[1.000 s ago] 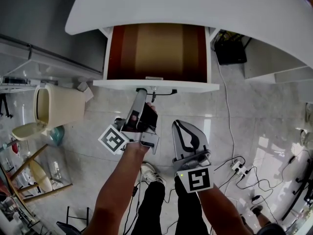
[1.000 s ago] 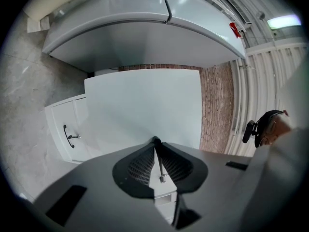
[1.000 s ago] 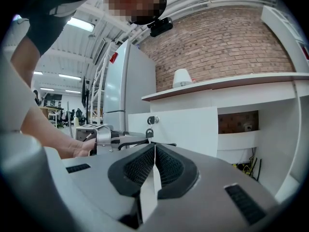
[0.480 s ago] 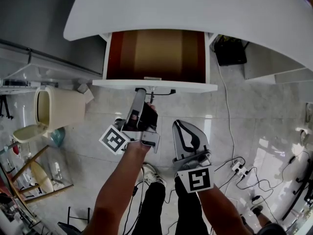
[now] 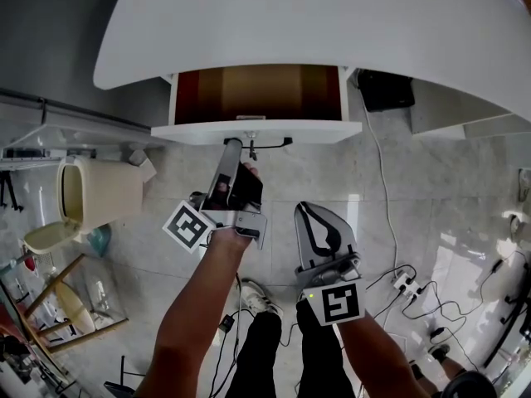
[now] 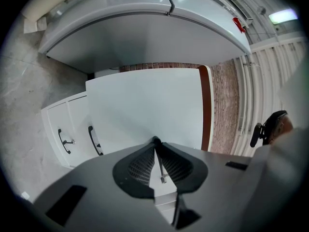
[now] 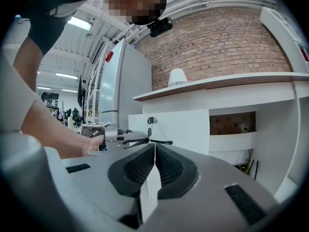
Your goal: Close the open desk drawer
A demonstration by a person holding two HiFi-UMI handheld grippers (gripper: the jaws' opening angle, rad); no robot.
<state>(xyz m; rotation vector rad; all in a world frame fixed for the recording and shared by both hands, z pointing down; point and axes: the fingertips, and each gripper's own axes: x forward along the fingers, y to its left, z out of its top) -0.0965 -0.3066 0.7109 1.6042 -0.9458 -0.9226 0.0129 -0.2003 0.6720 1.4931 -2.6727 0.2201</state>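
With the left gripper [image 5: 233, 144] clenched on its handle [image 5: 274, 142], the drawer [image 5: 315, 131] had slid further toward twelve o'clock under the desktop [image 5: 315, 23], nearly closed, while the right gripper [image 5: 307, 210] stayed pinched shut and empty.

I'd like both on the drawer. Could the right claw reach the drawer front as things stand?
Probably yes. The right claw sits shut and empty short of the drawer front, with only floor between. The left claw holds the handle, leaving the front's right part free.
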